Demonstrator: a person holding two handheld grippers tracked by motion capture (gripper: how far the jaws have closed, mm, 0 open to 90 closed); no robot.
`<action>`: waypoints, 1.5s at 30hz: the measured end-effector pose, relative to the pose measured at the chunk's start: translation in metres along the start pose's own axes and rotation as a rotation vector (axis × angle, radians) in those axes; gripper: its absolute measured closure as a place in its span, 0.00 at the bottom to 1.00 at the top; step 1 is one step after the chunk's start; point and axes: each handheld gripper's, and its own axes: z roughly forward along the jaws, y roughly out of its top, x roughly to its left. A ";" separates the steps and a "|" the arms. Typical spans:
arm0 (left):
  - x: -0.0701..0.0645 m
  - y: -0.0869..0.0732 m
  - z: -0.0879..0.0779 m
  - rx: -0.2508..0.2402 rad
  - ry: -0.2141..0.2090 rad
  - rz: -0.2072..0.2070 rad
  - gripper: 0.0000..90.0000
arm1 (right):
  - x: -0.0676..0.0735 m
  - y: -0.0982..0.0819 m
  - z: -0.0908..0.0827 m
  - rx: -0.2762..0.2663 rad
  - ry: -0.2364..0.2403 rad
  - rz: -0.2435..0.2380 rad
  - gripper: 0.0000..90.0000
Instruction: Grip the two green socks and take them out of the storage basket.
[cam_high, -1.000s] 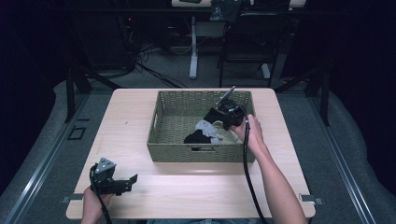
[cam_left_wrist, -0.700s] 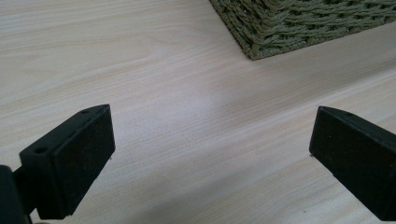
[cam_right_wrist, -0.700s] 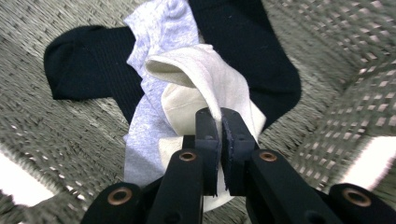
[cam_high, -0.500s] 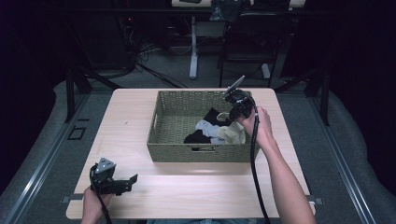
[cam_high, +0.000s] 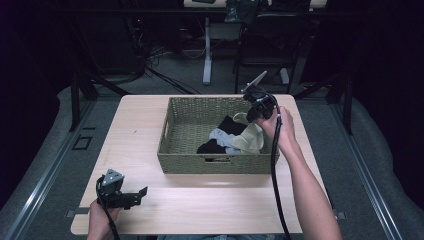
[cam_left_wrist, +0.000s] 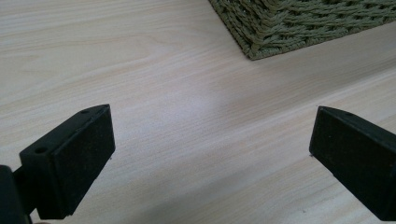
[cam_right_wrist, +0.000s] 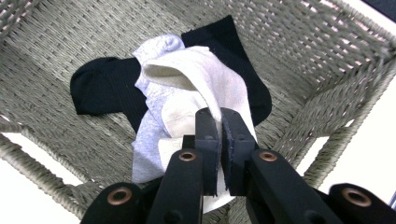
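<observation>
Your right claw (cam_right_wrist: 219, 140) pinches the cream sock (cam_high: 248, 141) above the basket (cam_high: 172, 150), right of centre; nothing is out on the bench (cam_high: 210, 200) yet. Your left claw (cam_left_wrist: 210, 154), lower left, rests spread and empty.

The cream sock (cam_right_wrist: 205, 88) hangs limp at mid-frame in the right gripper view, its open cuff gaping toward the upper left, pinched at one edge. In the high view it droops right of centre, just over the grey sock (cam_high: 223, 137).
</observation>
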 end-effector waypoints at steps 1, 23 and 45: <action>0.000 0.000 0.000 0.000 -0.001 0.000 0.00 | 0.000 0.001 -0.001 0.001 -0.002 -0.006 0.96; 0.000 0.000 0.000 -0.002 0.000 -0.001 0.00 | 0.003 0.019 -0.046 -0.051 -0.042 -0.024 0.96; 0.000 0.000 0.000 -0.001 -0.003 0.001 0.00 | -0.012 0.005 -0.087 -0.110 -0.088 0.010 0.96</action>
